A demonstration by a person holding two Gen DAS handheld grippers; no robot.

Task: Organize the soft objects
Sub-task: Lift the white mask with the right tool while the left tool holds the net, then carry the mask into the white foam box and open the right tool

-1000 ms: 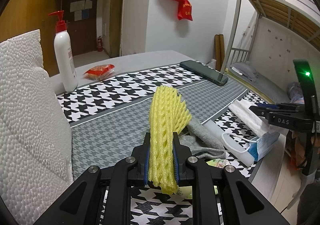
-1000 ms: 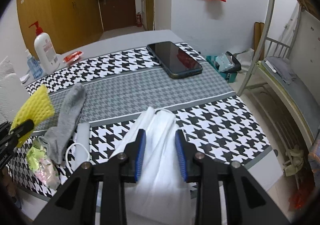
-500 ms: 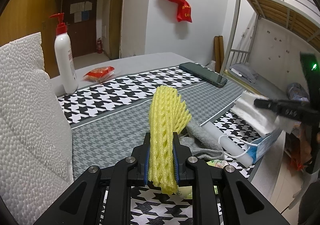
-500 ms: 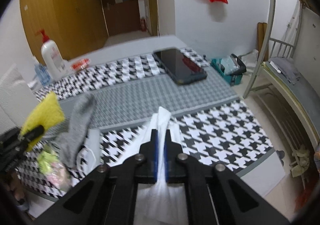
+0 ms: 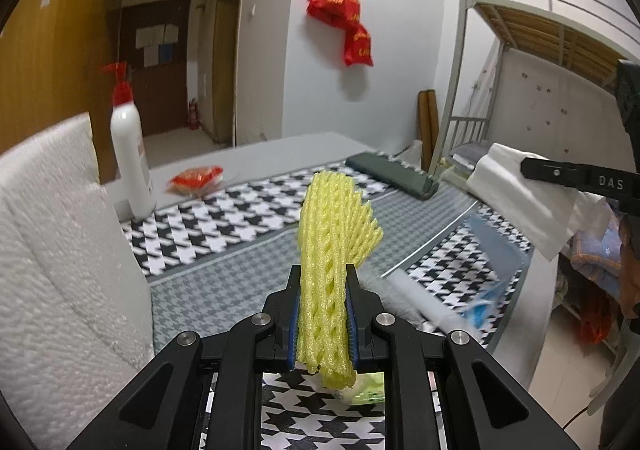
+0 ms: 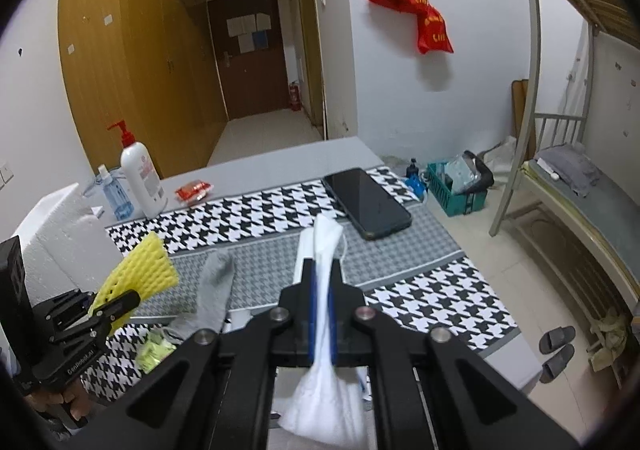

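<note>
Between the blue pads of the right claw (image 6: 322, 292) a white tissue-like wad (image 6: 320, 402) is pinched thin, one end standing up past the tips and the bulkier end hanging below the jaws; seen from the left wrist camera it is off the desk (image 6: 280, 154), held in the air at the right. The left claw (image 5: 322, 310) is clenched on a folded yellow foam fruit net (image 5: 330, 250), which stands upright between its pads above the houndstooth cloth (image 5: 208, 234). Below, a grey sock (image 6: 214, 290) lies on the grey band of the cloth, with a crumpled green wrapper (image 6: 154, 348) near the front edge and what looks like a blue face mask (image 5: 494, 250), blurred, beside it. At the left stands a white foam block (image 5: 60, 250); whether it is the box meant to take the soft things I cannot tell. Further back are a pump bottle (image 6: 142, 178), a red packet (image 6: 194, 190) and a phone (image 6: 366, 202). Both pickups look done, so the step in hand is the carry. Next, each load probably has to be brought over its collecting place and the jaws released only once it is low enough, since both are light and could cling or drift; the sock and mask appear left to gather.
</note>
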